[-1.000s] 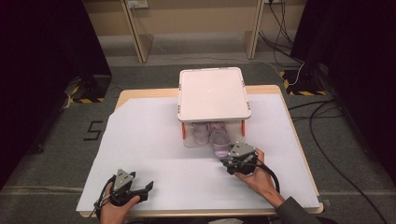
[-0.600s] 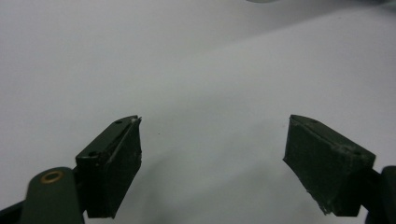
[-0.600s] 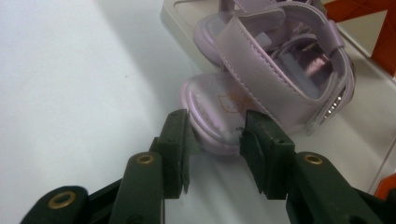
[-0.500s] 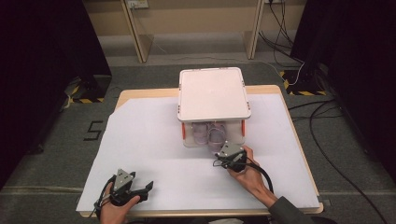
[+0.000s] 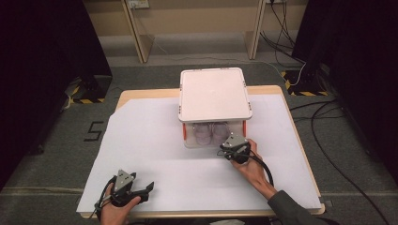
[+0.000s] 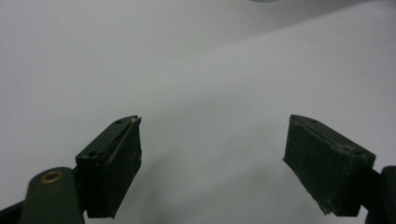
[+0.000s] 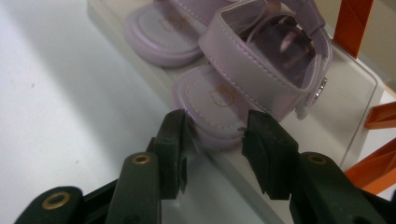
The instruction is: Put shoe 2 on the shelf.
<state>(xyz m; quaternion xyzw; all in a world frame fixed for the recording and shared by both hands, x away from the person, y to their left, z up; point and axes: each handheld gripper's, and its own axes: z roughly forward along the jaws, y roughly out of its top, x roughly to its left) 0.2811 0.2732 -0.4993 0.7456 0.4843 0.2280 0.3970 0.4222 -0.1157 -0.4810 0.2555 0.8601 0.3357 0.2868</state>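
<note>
A clear plastic box (image 5: 187,139) with a white lid (image 5: 214,93) and orange latches (image 7: 355,23) stands at the middle of the table. Inside its open front lie two lilac sandals (image 5: 211,132). My right gripper (image 5: 230,146) is at the box's front right. In the right gripper view its jaws (image 7: 215,133) are shut on the toe of the nearer sandal (image 7: 243,79), which rests on the box's floor beside the other sandal (image 7: 163,32). My left gripper (image 5: 146,191) sits at the table's front left, open (image 6: 212,135) with only white paper between its fingers.
White paper (image 5: 150,140) covers most of the wooden table (image 5: 141,93). Dark curtains stand at both sides, and wooden legs and floor cables lie beyond the far edge. A cable trails from the right gripper back along the person's forearm (image 5: 263,180).
My right gripper has moved forward and slightly left to the box's front with the sandal, which now lies inside. The left gripper has stayed put.
</note>
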